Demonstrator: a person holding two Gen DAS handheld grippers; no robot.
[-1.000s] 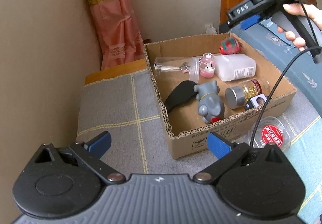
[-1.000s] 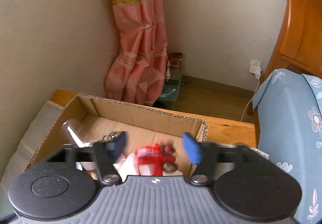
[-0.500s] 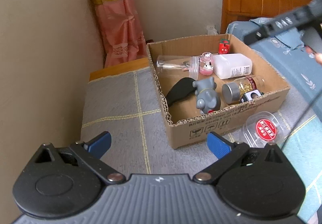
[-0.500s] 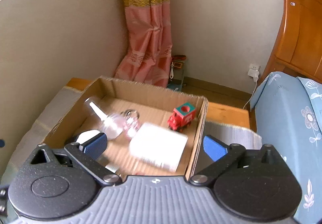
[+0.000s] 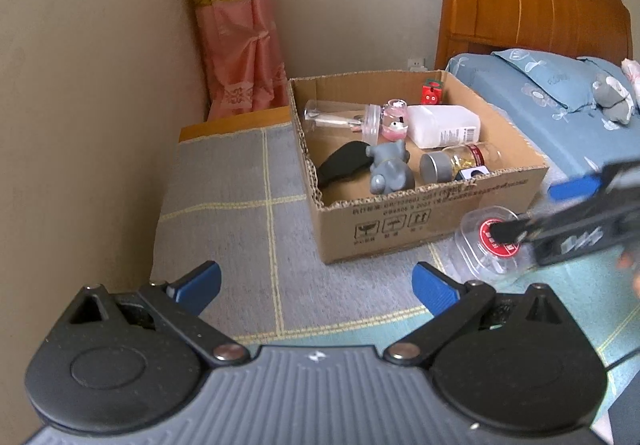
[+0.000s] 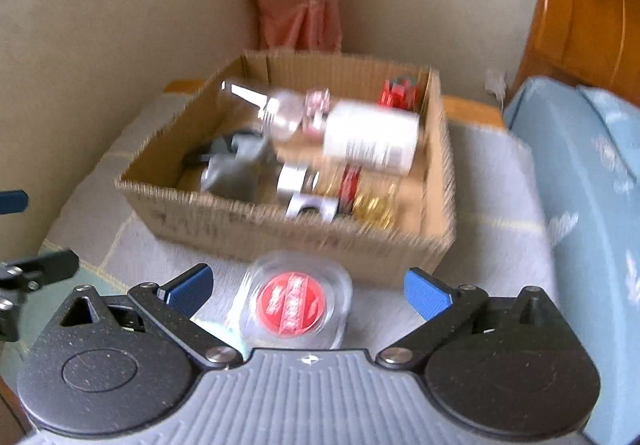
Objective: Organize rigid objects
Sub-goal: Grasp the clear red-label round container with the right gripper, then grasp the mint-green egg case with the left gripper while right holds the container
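Right claw (image 6: 306, 291): jaws spread to full width, nothing pressed between the blue pads. The clear container with the red lid (image 6: 295, 301) sits in the gap between them, at 12 o'clock from the claw and close in; pads look apart from its walls on both sides. Frame is motion-blurred, so contact cannot be ruled out entirely.

Left claw (image 5: 316, 287): released, empty, jaws wide, hovering over the grey checked mat (image 5: 224, 205). Nothing between its pads.

Location of the task item: container rests on the mat just outside the near wall of the cardboard box (image 5: 420, 213), toward the box's right corner. In the left wrist view it lies at about 2 o'clock from the left claw, with the right claw partly in front of it.

Box contents: grey figurine (image 5: 390, 173), white bottle (image 5: 444, 125), clear tube, silver-capped jar, small red toy at the far corner, black flat piece.

Key relation: container is roundish and squat, lid facing up, no clear long axis, so grip direction across it matters little. Right hand is far nearer and already straddles it.

Judgement: next step is closing the right claw on the container, then lifting it over the box's near wall, at 12 o'clock. Risk: clear plastic may slip or flex.
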